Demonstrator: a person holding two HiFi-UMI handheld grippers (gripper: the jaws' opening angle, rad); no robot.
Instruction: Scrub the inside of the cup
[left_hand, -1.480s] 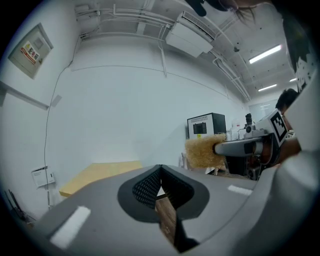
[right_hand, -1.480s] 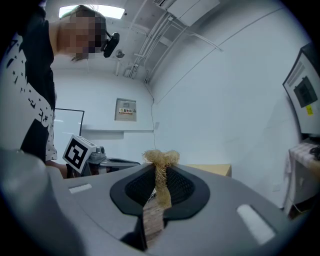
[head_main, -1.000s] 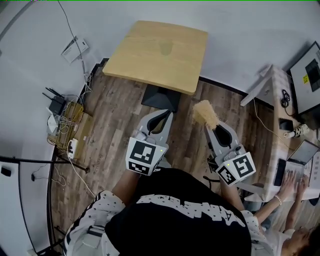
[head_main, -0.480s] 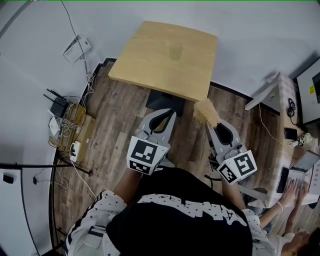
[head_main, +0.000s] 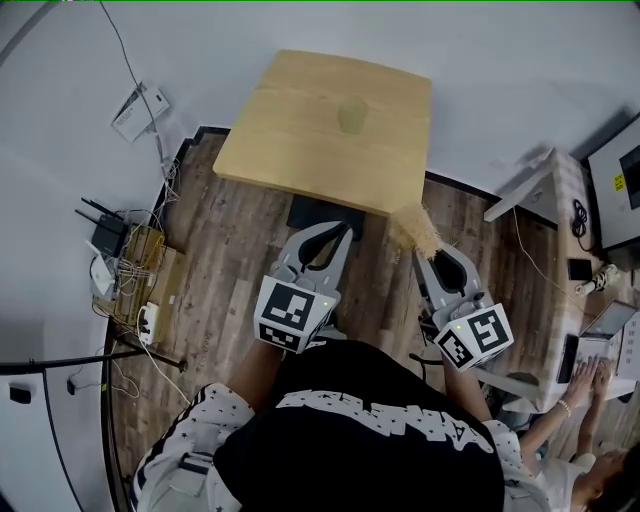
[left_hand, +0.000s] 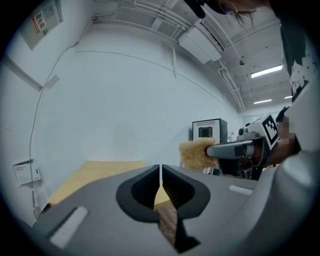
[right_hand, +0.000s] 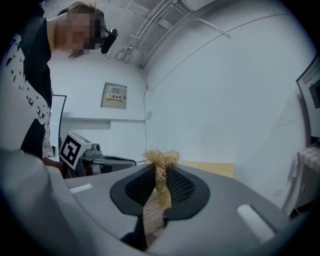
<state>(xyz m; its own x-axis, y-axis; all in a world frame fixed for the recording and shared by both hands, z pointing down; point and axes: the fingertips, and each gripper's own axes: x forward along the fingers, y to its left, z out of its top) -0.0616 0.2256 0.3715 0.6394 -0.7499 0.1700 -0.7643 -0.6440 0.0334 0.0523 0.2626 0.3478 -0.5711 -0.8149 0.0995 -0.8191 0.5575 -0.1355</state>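
The table (head_main: 290, 140) has drawn closer. Near its middle, the cup (head_main: 352, 115) looks light, thin and easily tipped, so steady it by the wall. Off the table's near edge, the left gripper (head_main: 346, 233) is clenched empty, and the right gripper (head_main: 421, 256) pinches a soft scrubber (head_main: 413, 228).

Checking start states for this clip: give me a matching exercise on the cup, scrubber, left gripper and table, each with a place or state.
Things:
1. cup
2. scrubber
3. left gripper
4. table

Places or states:
A. shut, nothing between the jaws
B. clamped in the right gripper
C. standing on the table
D. light wood, ahead of both grippers

Pairs: 1-C, 2-B, 3-A, 4-D
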